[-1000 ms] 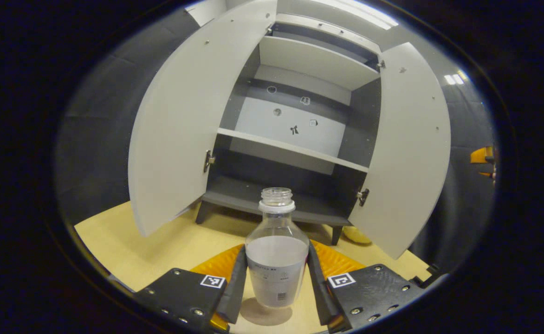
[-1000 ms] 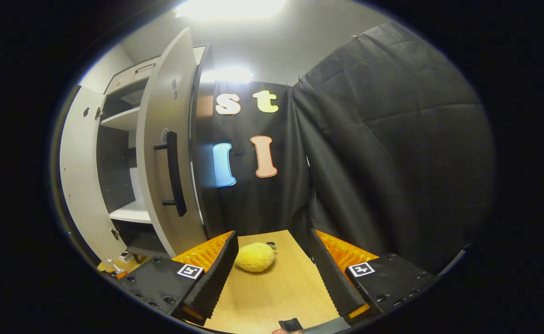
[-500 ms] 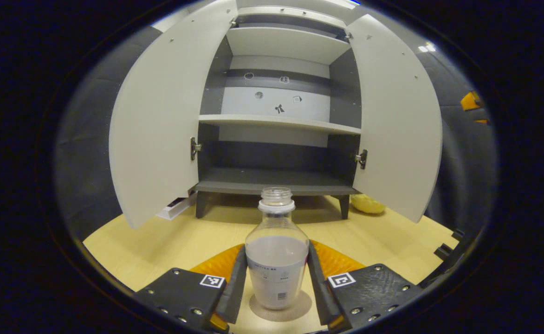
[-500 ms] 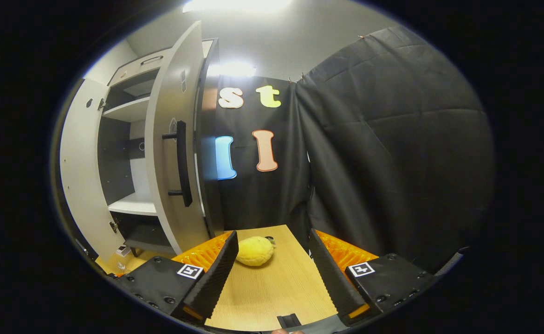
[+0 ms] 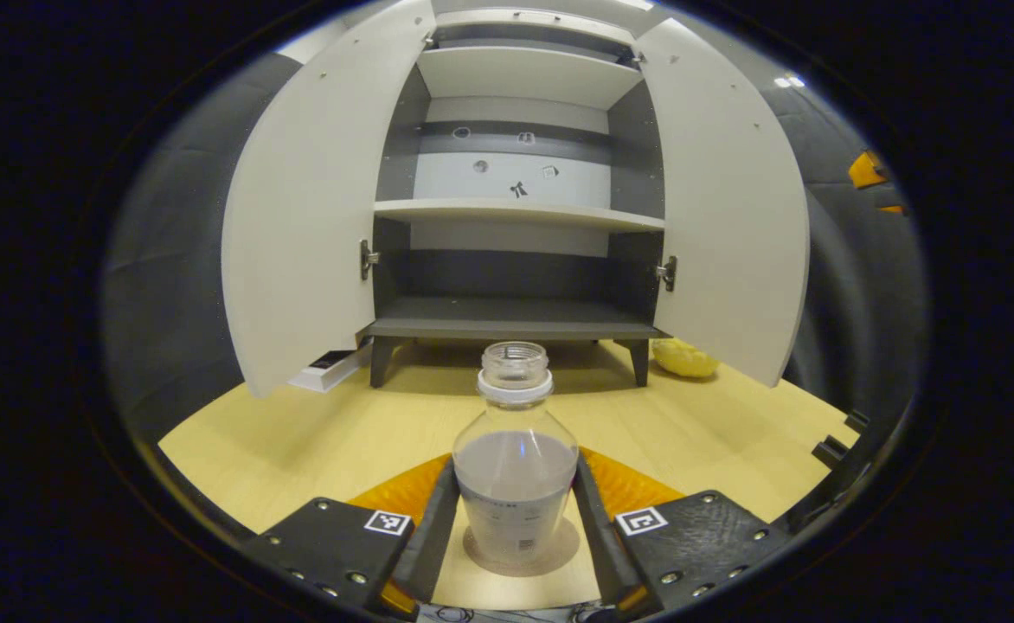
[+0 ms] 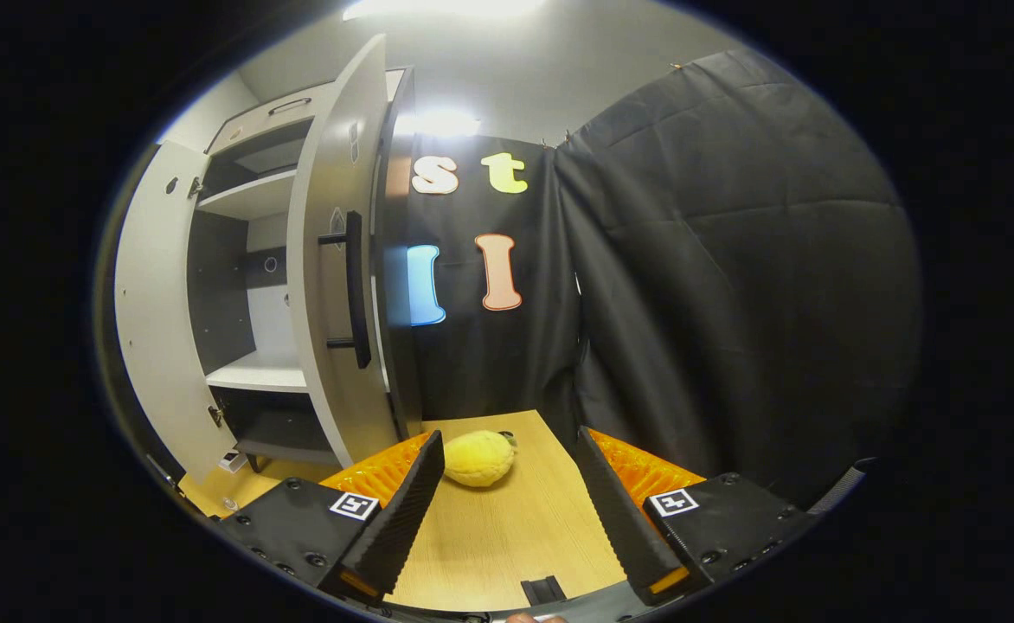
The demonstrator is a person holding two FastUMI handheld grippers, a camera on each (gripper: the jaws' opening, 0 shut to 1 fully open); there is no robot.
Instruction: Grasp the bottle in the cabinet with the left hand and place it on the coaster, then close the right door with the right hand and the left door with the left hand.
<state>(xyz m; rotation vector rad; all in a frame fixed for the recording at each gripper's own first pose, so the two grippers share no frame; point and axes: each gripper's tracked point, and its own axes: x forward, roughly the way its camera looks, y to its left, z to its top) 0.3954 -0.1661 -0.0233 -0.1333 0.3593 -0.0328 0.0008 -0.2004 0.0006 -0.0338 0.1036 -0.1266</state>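
Standing on the coaster (image 5: 559,554) before the open cabinet (image 5: 516,260), the bottle (image 5: 516,484) sits between the left claw (image 5: 516,545), whose fingers flank it, contact unclear, so a crooked withdrawal could tip it; the right claw (image 6: 507,510) gapes empty.

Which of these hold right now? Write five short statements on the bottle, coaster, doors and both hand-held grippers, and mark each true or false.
1. The bottle stands upright on the coaster. True.
2. Both cabinet doors are shut. False: the left door and right door stand wide open.
3. The left hand-held gripper has a finger on each side of the bottle. True.
4. The right hand-held gripper grips the door handle. False: it is open, away from the handle.
5. The bottle wears a cap. False: its mouth is open.
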